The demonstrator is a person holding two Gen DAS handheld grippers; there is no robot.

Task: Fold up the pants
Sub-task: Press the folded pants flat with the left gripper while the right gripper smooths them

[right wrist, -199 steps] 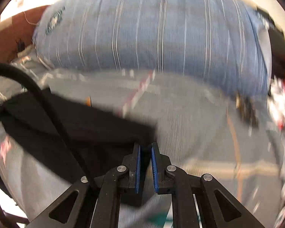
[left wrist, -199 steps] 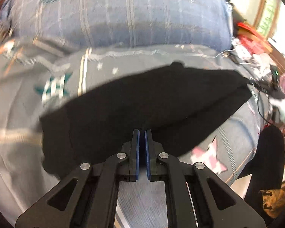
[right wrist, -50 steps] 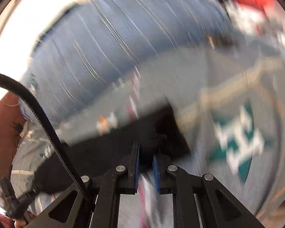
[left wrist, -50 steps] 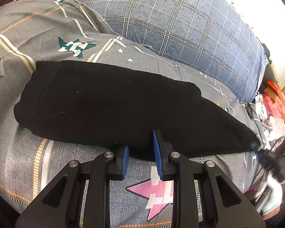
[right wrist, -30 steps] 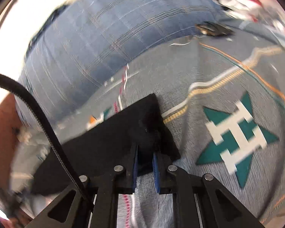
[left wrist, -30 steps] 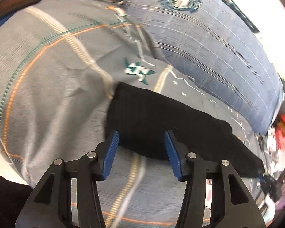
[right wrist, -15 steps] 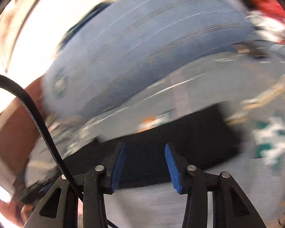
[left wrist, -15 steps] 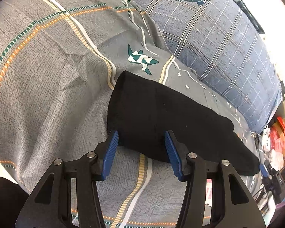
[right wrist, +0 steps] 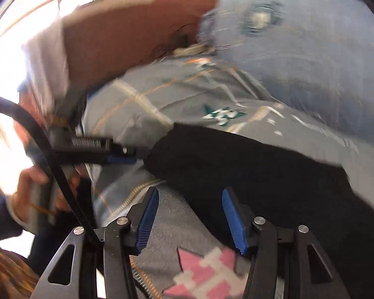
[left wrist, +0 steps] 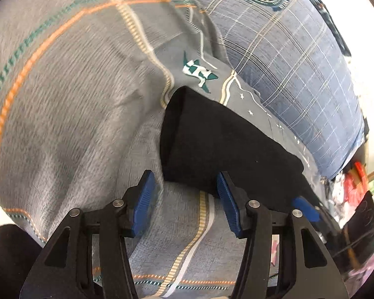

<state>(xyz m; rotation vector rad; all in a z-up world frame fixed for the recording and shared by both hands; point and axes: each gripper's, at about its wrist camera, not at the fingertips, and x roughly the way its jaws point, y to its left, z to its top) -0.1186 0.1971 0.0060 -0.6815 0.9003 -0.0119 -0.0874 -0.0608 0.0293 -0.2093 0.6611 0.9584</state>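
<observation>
The black pants [left wrist: 219, 144] lie folded in a long strip on a grey patterned bedspread [left wrist: 62, 114]. My left gripper [left wrist: 184, 194] is open and empty, just in front of the strip's near left corner, its right pad over the black edge. In the right wrist view the pants [right wrist: 249, 169] run to the right. My right gripper [right wrist: 190, 214] is open and empty at their near edge. The left gripper [right wrist: 107, 152] shows there from the side, at the strip's left end.
A large blue plaid pillow [left wrist: 299, 57] lies behind the pants. A brown headboard [right wrist: 127, 39] stands at the back. Cluttered items [left wrist: 356, 191] sit at the right beside the bed. A hand [right wrist: 37, 189] holds the left gripper's handle.
The right gripper let go of the pants' end, opened and swung left along the strip. The left gripper stayed open and moved a little closer to the left corner.
</observation>
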